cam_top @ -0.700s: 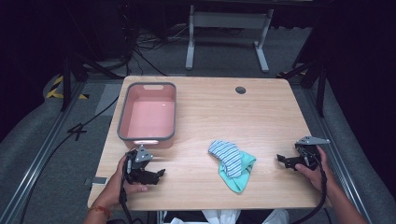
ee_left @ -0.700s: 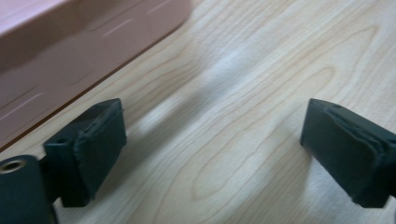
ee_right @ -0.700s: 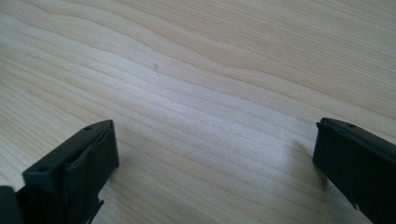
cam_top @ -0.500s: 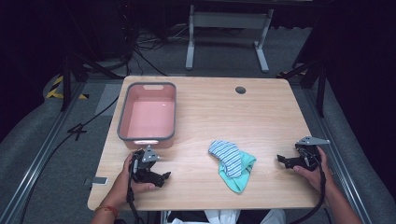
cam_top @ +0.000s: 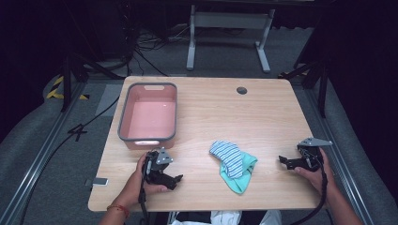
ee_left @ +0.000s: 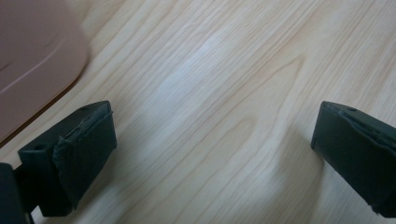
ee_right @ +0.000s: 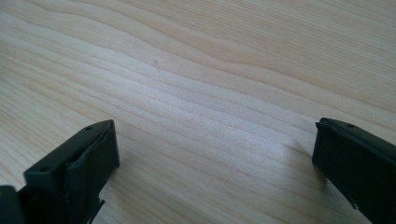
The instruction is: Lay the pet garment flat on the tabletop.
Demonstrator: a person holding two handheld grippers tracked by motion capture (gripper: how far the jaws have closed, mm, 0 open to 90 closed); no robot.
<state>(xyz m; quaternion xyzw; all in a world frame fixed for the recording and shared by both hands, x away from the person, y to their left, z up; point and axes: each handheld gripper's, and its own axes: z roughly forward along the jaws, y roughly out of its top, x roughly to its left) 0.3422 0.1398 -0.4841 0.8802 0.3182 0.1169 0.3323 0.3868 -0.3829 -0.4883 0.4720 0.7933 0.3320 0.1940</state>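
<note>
A crumpled cloth heap (cam_top: 233,164), blue-and-white striped on top of teal, lies on the wooden table (cam_top: 234,117) near its front edge. A pink tub (cam_top: 149,116) with a grey rim stands at the left, nothing inside it. My left gripper (cam_top: 174,178) rests low on the table just in front of the tub, jaws open over bare wood (ee_left: 210,140), with the tub's corner (ee_left: 32,60) at the upper left of the left gripper view. At the front right my right gripper (cam_top: 283,160) points left toward the cloth, open, only wood (ee_right: 210,121) between its jaws.
A round cable hole (cam_top: 241,90) sits in the table's far side. A metal frame (cam_top: 227,28) stands on the floor beyond the table, with cables on the floor at the left. A hand holds each gripper from the near edge.
The left gripper has shifted a little to the right along the table's front. The right gripper and the cloth have stayed in place.
</note>
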